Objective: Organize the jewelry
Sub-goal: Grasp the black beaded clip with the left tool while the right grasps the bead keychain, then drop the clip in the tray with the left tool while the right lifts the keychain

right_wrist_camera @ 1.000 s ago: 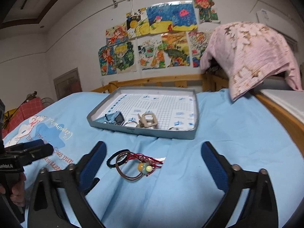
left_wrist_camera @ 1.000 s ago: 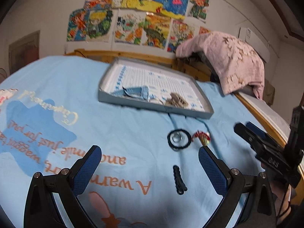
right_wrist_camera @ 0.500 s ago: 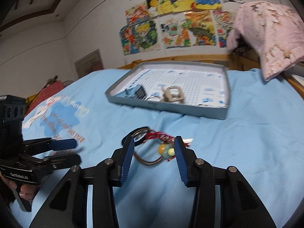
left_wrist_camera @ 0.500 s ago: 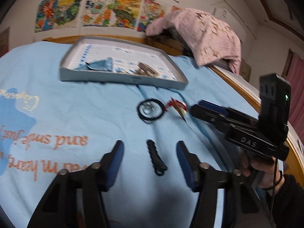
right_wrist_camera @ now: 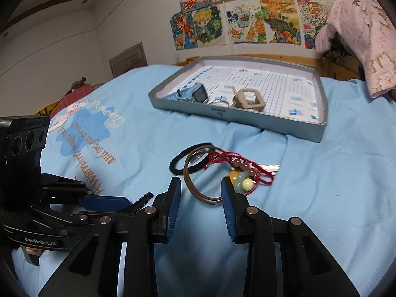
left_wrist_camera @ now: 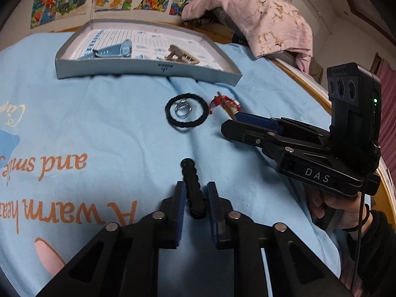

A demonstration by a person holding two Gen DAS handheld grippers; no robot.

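Observation:
A black twisted hair clip point(left_wrist_camera: 191, 185) lies on the blue sheet between the pads of my left gripper point(left_wrist_camera: 196, 185). Its jaws are closing, with thin gaps still showing on both sides. My right gripper point(right_wrist_camera: 200, 180) is closing too. Between its jaws lies the near arc of a brown hoop point(right_wrist_camera: 198, 195), and a red cord bracelet with beads point(right_wrist_camera: 242, 180) sits by its right finger. A black hair tie point(left_wrist_camera: 170, 116) rings a silver ring point(left_wrist_camera: 183, 109). The grey tray point(left_wrist_camera: 148, 70) holds a blue watch point(left_wrist_camera: 116, 49) and a beige clip point(left_wrist_camera: 178, 55).
A pink cloth point(left_wrist_camera: 259, 17) hangs over the wooden bed frame point(left_wrist_camera: 309, 84) at the right. Each gripper shows in the other's view: the right gripper point(left_wrist_camera: 237, 121), held by a hand point(left_wrist_camera: 346, 208), and the left gripper point(right_wrist_camera: 133, 201). Posters cover the back wall.
Both grippers have come down toward the sheet and their jaws have narrowed a lot. The left now straddles the black clip, the right the brown hoop.

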